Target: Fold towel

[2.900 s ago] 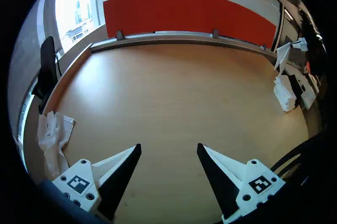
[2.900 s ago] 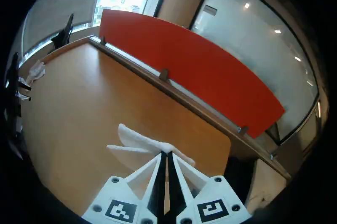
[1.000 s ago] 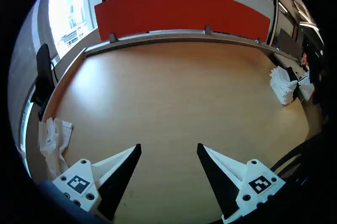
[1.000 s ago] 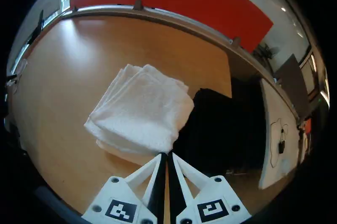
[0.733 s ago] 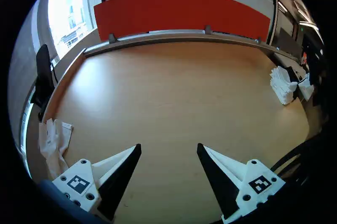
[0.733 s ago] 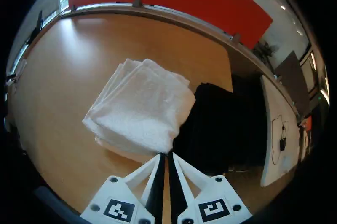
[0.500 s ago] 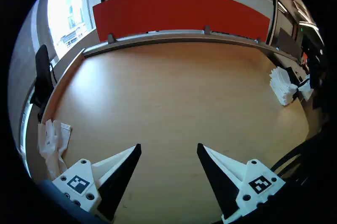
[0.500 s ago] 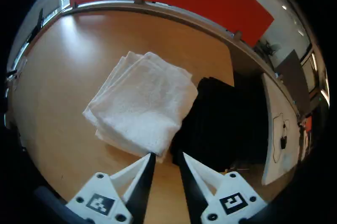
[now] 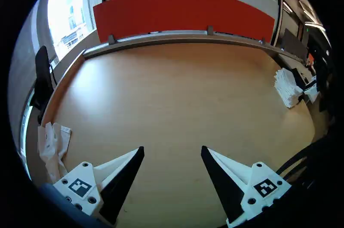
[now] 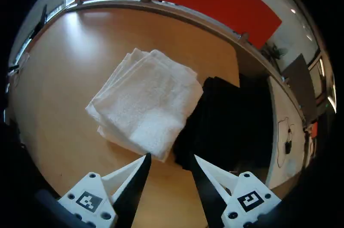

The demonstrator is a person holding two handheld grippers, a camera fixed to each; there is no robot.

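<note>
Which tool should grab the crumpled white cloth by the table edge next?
Probably left. The left tool is open with the crumpled white cloth close beside it; the right tool hovers open at the folded towels.

The left gripper hangs low over the desk. Its two fingers are spread wide with nothing between them, and they point along the desktop toward the far edge. The right gripper tilts down over the desk near its side edge. Its fingers are parted by a narrower gap and clamp nothing.
</note>
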